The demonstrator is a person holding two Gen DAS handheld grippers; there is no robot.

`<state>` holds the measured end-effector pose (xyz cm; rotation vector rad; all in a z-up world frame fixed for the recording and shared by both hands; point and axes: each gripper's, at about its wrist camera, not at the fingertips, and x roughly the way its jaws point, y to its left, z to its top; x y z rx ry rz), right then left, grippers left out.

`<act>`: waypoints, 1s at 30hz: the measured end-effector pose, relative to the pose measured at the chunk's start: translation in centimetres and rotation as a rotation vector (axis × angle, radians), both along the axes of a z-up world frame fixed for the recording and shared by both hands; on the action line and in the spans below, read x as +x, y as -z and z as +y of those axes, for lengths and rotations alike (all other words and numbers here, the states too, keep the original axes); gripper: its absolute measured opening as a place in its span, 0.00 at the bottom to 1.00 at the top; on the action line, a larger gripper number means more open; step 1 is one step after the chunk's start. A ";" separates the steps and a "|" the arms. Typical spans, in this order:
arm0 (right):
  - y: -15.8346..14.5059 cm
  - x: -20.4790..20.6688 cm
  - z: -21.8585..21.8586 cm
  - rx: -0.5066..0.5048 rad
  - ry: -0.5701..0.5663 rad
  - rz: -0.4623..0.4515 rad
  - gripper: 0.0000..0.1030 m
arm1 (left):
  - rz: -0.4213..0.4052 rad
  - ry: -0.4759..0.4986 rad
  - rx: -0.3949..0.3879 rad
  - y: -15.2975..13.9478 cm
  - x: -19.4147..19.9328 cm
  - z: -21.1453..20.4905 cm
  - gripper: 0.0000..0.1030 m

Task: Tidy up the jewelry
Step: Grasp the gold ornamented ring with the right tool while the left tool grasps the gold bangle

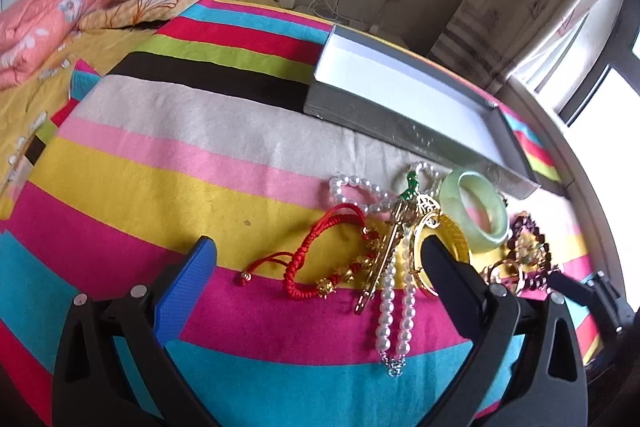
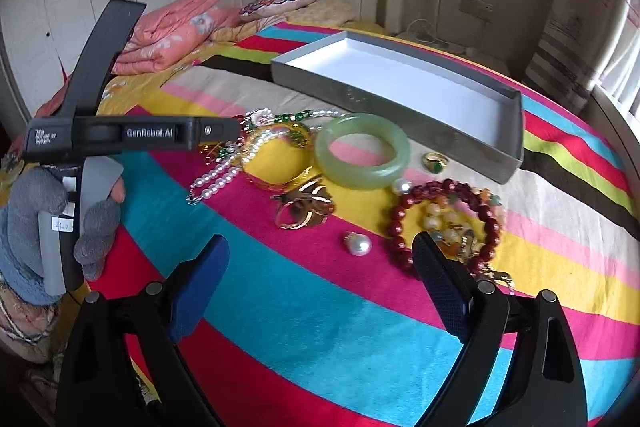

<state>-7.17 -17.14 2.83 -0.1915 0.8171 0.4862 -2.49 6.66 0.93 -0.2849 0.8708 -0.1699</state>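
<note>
"GenRobot.AI" on left gripper

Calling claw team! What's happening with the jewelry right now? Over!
Left claw open, right claw open, both empty. Jewelry, green bangle included, loose on the striped blanket; grey box empty. Nothing in the way. Over.

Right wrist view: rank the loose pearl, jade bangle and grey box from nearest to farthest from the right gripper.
From the right gripper, jaws open:
1. Loose pearl, just ahead, slightly right of centre.
2. Jade bangle, farther ahead, mid-bed.
3. Grey box, beyond the bangle, angled toward the right, nothing inside it.
</note>
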 end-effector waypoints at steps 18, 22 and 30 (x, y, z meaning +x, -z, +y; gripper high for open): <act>1.9 3.0 1.7 -0.032 0.048 0.040 0.41 | -0.156 0.079 0.092 -1.9 -2.5 -2.8 0.90; 1.2 2.7 0.2 0.038 0.074 0.017 0.41 | -0.196 0.098 0.096 -2.4 -3.2 -3.1 0.90; -0.8 2.0 -7.1 0.184 0.225 -0.042 0.41 | -0.215 0.258 0.183 -2.7 -4.5 -7.0 0.79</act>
